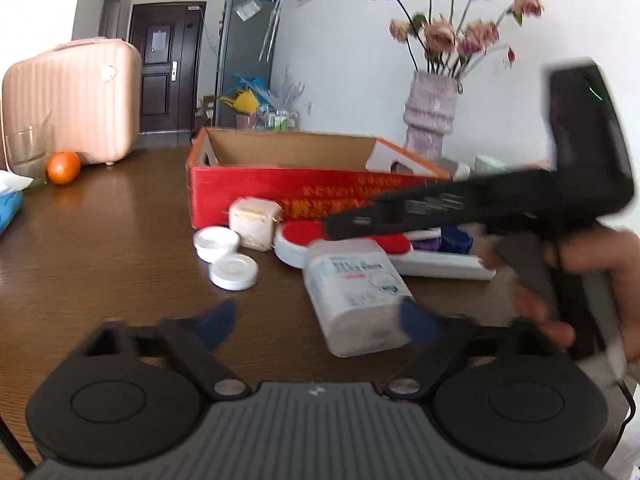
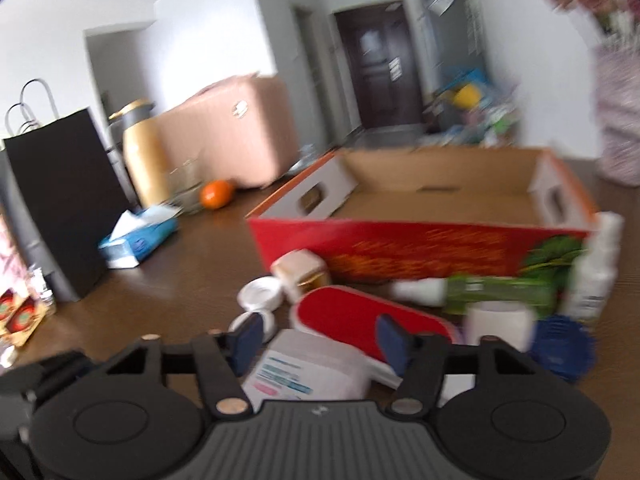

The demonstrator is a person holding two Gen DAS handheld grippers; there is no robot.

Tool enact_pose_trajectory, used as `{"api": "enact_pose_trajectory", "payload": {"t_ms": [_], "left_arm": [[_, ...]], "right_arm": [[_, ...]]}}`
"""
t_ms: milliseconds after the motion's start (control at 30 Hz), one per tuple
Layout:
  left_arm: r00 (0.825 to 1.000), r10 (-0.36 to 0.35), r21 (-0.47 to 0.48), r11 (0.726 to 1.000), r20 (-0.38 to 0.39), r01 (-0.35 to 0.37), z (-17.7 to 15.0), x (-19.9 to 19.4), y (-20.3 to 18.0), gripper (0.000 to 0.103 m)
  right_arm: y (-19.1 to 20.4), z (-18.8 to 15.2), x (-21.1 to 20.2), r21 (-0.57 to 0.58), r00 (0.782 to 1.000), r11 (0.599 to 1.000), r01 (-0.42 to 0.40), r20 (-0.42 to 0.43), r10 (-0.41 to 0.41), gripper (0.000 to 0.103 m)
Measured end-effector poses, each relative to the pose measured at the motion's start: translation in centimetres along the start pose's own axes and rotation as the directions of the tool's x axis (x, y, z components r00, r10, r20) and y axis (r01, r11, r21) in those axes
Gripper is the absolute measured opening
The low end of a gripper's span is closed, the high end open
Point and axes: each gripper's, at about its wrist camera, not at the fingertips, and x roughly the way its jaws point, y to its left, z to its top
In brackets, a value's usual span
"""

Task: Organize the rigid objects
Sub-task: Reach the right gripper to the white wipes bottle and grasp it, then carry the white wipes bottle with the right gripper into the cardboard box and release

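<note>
A: Progress? The cardboard box looks empty; nothing sorted yet.

B: Agreed. White bottle, two lids, red paddle all lie on the bench before the box.

A: Claws?

B: Left claw and right claw half-open, holding nothing.

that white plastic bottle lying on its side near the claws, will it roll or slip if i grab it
The white flat-sided plastic bottle with the blue label looks unlikely to roll, since it lies on a broad face. It is probably stiff and light. Its smooth plastic could slip on the glossy brown wooden table.
</note>
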Motion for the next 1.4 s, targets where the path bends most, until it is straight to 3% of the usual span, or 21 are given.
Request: {"api": "enact_pose_trajectory", "payload": {"t_ms": [33,100,133,233,367,400,467,600,667,700,733,867,1000,1067,1100,1167,1233,1300,1400], "left_arm": [[0.999,-0.026,-0.023,0.999,-0.023,0.025,0.0,0.5,0.1,0.061],[0.995,-0.097,-0.100,0.991,-0.037,0.093,0.0,0.6,0.7,0.040],[0.992,-0.119,-0.128,0.985,-0.040,0.113,0.0,0.5,0.9,0.038],[0.991,-0.131,-0.214,0.969,-0.022,0.124,-0.5,-0.2,2.0,0.037],[0.994,-0.113,-0.344,0.933,-0.007,0.104,-0.9,-0.9,4.1,0.036],[0.993,-0.115,-0.372,0.923,-0.012,0.102,-0.9,-1.1,4.5,0.036],[0.993,-0.112,-0.416,0.905,-0.032,0.089,-0.6,-1.3,5.2,0.037],[0.995,-0.087,-0.419,0.906,-0.049,0.059,0.1,-0.9,5.3,0.040],[0.993,-0.104,-0.431,0.900,-0.061,0.068,0.2,-0.5,5.5,0.040],[0.989,-0.127,-0.452,0.888,-0.073,0.080,0.3,-0.2,5.8,0.041],[0.987,-0.137,-0.478,0.875,-0.088,0.079,0.3,0.1,6.1,0.044],[0.985,-0.132,-0.528,0.848,-0.114,0.052,-0.3,0.0,7.1,0.073],[0.982,-0.159,-0.544,0.836,-0.106,0.076,-0.9,0.2,7.1,0.072],[0.982,-0.157,-0.536,0.840,-0.101,0.079,-0.9,0.2,6.6,0.066],[0.979,-0.178,-0.555,0.826,-0.095,0.096,-1.2,0.2,6.6,0.055],[0.974,-0.212,-0.590,0.797,-0.079,0.126,-1.6,0.1,6.6,0.055],[0.976,-0.203,-0.583,0.803,-0.072,0.124,-1.9,-0.3,6.2,0.055],[0.976,-0.208,-0.579,0.804,-0.068,0.131,-1.9,-0.9,5.8,0.055],[0.965,-0.257,-0.595,0.784,-0.052,0.177,-2.0,-1.6,5.5,0.056]], "right_arm": [[0.2,-0.1,0.3,-0.009,1.000,1.000,0.009,0.005,-0.009,0.042],[0.5,-0.4,0.2,-0.008,0.999,0.999,0.051,0.013,-0.051,0.034],[0.6,-0.6,-0.3,-0.005,0.998,0.998,0.064,0.014,-0.064,0.031],[0.3,-2.1,-2.3,0.021,0.997,0.997,0.078,0.003,-0.078,0.028],[-0.5,-4.8,-4.9,0.165,0.998,0.985,-0.044,-0.028,0.050,0.025],[-0.3,-5.4,-5.4,0.188,0.996,0.980,-0.071,-0.034,0.079,0.020],[0.1,-6.2,-6.6,0.205,0.997,0.976,-0.077,-0.010,0.081,0.017],[-0.4,-6.2,-6.8,0.239,1.000,0.971,-0.017,0.012,0.015,0.020],[-0.7,-5.8,-5.8,0.264,1.000,0.964,-0.008,0.008,0.006,0.027],[-0.9,-5.7,-5.4,0.284,1.000,0.959,-0.007,0.014,0.003,0.043],[-1.1,-5.7,-5.0,0.313,1.000,0.950,-0.018,0.023,0.011,0.059],[-1.9,-5.9,-3.7,0.404,0.997,0.911,-0.079,0.030,0.073,0.062],[-2.5,-7.0,-2.4,0.503,0.988,0.853,-0.140,0.010,0.157,0.044],[-2.6,-7.6,-2.4,0.544,0.983,0.823,-0.164,0.019,0.183,0.043],[-2.5,-7.8,-2.7,0.547,0.983,0.821,-0.165,0.026,0.180,0.039],[-2.2,-7.9,-3.5,0.544,0.985,0.824,-0.155,0.020,0.173,0.035],[-2.0,-8.0,-4.4,0.547,0.985,0.822,-0.158,0.025,0.173,0.026],[-1.9,-8.3,-5.5,0.553,0.984,0.817,-0.166,0.037,0.175,0.024],[-1.5,-8.4,-7.5,0.547,0.983,0.817,-0.182,0.083,0.164,0.022]]}}
